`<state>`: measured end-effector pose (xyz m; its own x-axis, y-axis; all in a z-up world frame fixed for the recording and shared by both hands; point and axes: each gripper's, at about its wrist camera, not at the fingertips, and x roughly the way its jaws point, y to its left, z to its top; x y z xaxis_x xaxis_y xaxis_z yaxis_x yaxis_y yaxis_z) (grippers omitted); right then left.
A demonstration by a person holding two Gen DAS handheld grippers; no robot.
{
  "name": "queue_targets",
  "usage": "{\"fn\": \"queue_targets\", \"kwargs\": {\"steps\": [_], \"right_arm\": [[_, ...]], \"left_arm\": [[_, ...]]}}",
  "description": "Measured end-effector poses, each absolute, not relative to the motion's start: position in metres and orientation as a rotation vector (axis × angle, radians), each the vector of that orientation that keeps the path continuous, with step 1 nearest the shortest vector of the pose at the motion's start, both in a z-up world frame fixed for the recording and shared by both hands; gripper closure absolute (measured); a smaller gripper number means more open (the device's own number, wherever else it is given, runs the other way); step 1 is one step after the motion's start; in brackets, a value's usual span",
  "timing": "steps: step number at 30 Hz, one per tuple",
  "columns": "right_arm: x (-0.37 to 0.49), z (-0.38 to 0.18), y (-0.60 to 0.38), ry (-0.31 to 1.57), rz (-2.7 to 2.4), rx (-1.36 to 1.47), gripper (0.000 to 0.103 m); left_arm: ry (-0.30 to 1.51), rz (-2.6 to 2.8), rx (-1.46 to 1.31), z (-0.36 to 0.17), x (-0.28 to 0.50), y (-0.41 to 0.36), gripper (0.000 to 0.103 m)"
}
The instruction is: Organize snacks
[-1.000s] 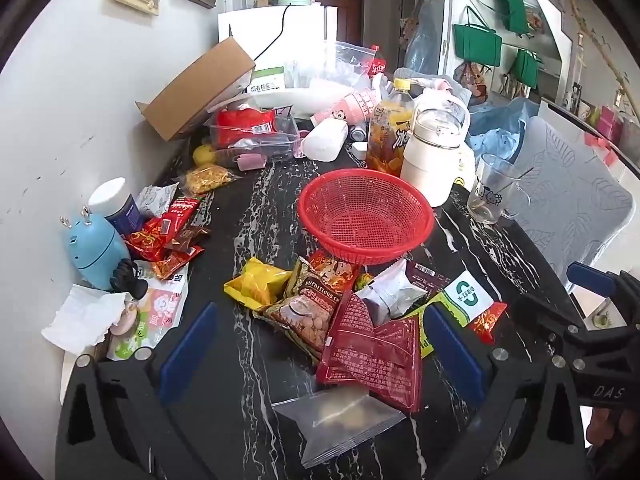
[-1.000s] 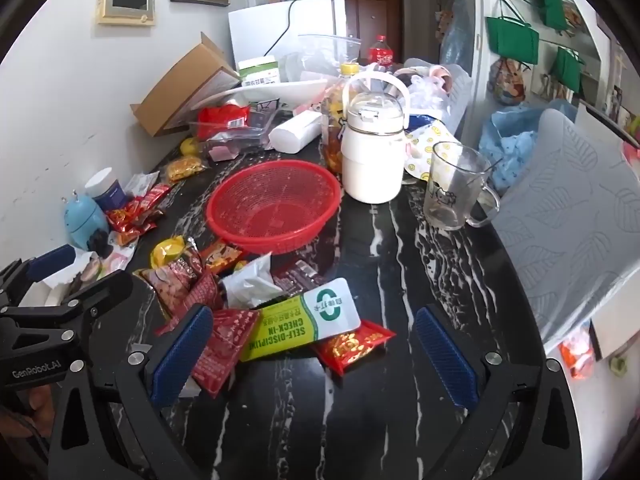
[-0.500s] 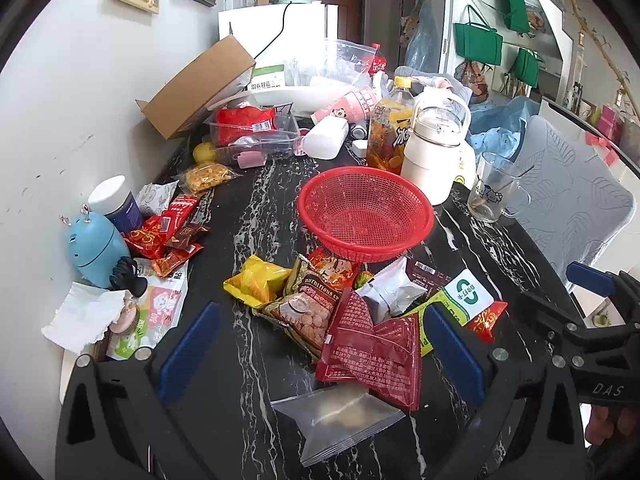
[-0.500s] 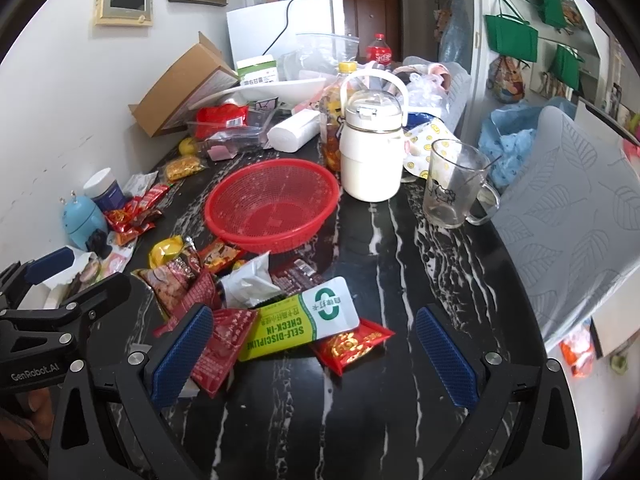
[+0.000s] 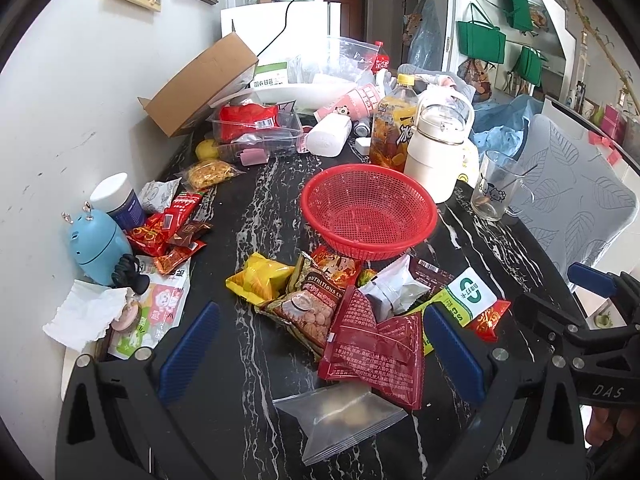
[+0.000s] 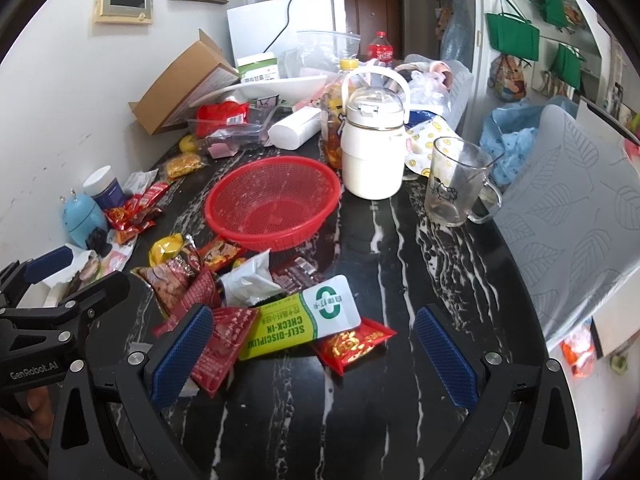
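While both tools hang over the near edge of the dark marbled surface, nothing has been picked up. The left hand-held gripper has its blue pads spread wide and empty above a dark red packet and a clear zip bag. The right hand-held gripper is equally released, jaws apart over a green-and-yellow sachet and a small red-and-gold packet.

The snacks lie in a loose heap just in front of the red mesh basket, which looks empty and is, I would guess, where they belong. A second scatter of red wrappers sits well apart by the wall, beside a blue gadget.

Trouble could come from the overlap. The packets lie partly on one another, so closing on the red one may pinch or drag the silver pouch or the biscuit bag beside it, and one might drop on the way. Flat foil lying flush on stone is also slippery; pads coming down level may skid off instead of catching an edge. The clear bag is limp and could fold out of the grip. Beyond the basket stand a white jug and a glass mug; a wide swing with the right tool could knock the mug, which is near the surface's edge. With both tools working the same pile, they could also bump each other.
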<state>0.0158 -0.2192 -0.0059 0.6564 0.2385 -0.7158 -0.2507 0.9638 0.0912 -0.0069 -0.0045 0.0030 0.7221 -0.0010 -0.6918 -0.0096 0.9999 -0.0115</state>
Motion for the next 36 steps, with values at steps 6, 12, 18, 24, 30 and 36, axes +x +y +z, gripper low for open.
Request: {"fn": "queue_targets", "kwargs": {"steps": [6, 12, 18, 24, 30, 36], "right_arm": [[0.016, -0.007, -0.219, 0.809, 0.281, -0.014, 0.000], [0.016, -0.007, -0.218, 0.810, 0.284, -0.011, 0.000], [0.012, -0.007, -0.217, 0.807, 0.302, -0.005, 0.000], [0.007, -0.008, -0.218, 0.805, 0.312, -0.003, 0.000], [0.000, -0.012, -0.223, 0.815, 0.311, 0.007, 0.000], [-0.005, -0.023, -0.229, 0.836, 0.308, 0.023, 0.000]], "left_arm": [[0.773, 0.001, -0.022, 0.002, -0.008, -0.004, 0.000], [0.772, 0.000, -0.023, 0.003, -0.008, -0.004, 0.000], [0.770, -0.001, -0.032, 0.003, -0.011, -0.003, 0.000], [0.775, -0.004, -0.040, 0.002, -0.016, -0.005, 0.000], [0.778, -0.020, -0.045, -0.003, -0.022, -0.007, 0.000], [0.786, -0.047, -0.059, -0.011, -0.028, -0.009, 0.000]]}}
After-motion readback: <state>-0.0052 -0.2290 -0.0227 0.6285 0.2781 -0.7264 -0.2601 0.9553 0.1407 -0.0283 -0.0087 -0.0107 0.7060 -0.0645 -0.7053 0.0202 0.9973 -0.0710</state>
